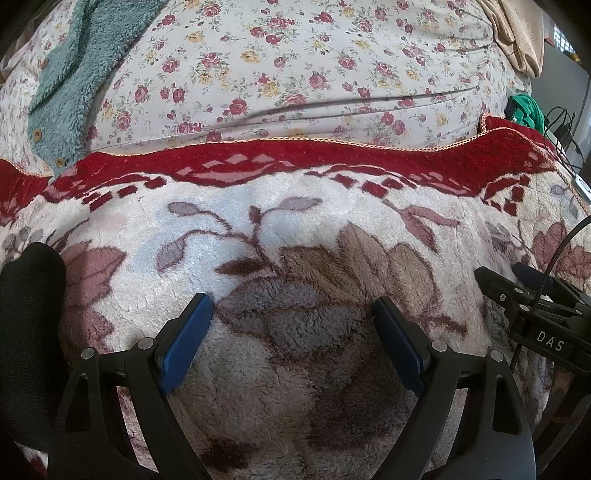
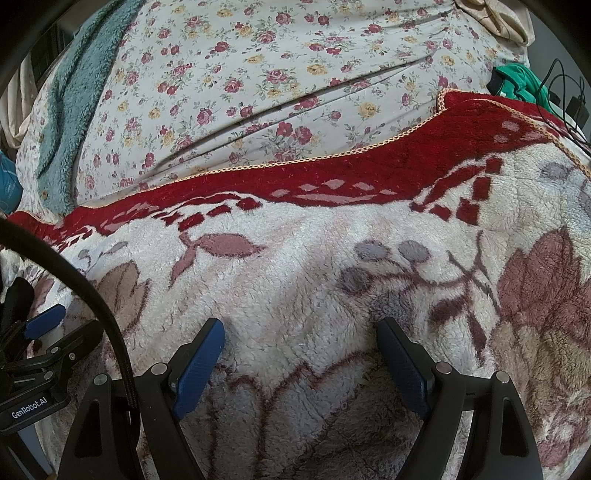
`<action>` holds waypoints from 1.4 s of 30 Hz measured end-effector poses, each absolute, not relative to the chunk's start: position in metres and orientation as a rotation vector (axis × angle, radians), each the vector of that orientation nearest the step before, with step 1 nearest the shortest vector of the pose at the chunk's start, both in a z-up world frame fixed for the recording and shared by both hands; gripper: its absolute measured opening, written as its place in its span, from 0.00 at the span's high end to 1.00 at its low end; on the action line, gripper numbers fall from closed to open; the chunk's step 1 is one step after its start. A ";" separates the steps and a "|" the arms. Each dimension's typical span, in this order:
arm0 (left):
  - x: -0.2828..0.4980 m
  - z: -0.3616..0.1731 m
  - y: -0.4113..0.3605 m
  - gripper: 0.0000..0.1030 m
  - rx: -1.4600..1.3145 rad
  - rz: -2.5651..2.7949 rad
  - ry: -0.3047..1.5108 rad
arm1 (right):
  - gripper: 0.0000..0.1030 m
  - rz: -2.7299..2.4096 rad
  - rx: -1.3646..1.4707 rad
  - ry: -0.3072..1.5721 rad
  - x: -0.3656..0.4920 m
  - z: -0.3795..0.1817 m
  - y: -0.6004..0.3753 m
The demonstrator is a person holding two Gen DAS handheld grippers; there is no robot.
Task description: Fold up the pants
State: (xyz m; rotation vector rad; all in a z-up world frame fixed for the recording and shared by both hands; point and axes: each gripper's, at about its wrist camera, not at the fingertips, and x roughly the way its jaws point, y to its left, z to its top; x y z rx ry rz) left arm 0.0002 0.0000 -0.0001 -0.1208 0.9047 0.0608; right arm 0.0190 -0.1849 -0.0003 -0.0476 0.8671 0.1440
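Bed everywhere, covered by a fuzzy cream blanket (image 1: pixel 295 229) with faded leaf and flower shapes and a dark red border trimmed in orange stitching. Beyond that border, a rose-print sheet (image 1: pixel 295 66), wrinkled in a few long creases. Up in the far left corner, a teal fleece garment (image 1: pixel 77 70) with wooden buttons, top cut off by the frame edge. Far right, something bright green (image 2: pixel 517 83) bunched up beside tangled black cables (image 2: pixel 565 92), too small to identify, plus a beige fabric lump (image 1: pixel 517 33) in the top corner, also cropped. Left gripper (image 1: pixel 291 315) hovering over the blanket with blue pads spread wide apart, nothing between them. Right gripper (image 2: pixel 301 338) same deal, pads well apart and gripping nothing, sitting just beside the left one. Black fabric (image 1: pixel 29 325) poking in at the left edge of the left wrist view, mostly out of frame; probably the pants, but can't really tell shape, legs or waistband. Not visible at all from the right wrist view.
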 end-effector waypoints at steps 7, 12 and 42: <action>0.000 0.000 0.000 0.14 -0.121 0.061 0.905 | 0.19 0.144 -0.048 0.867 0.019 0.000 -0.185; 0.000 0.000 0.000 0.14 -0.121 0.061 0.904 | 0.19 0.143 -0.048 0.867 0.019 0.000 -0.185; 0.001 -0.001 0.000 0.14 -0.120 0.062 0.907 | 0.19 0.142 -0.049 0.867 0.021 -0.001 -0.180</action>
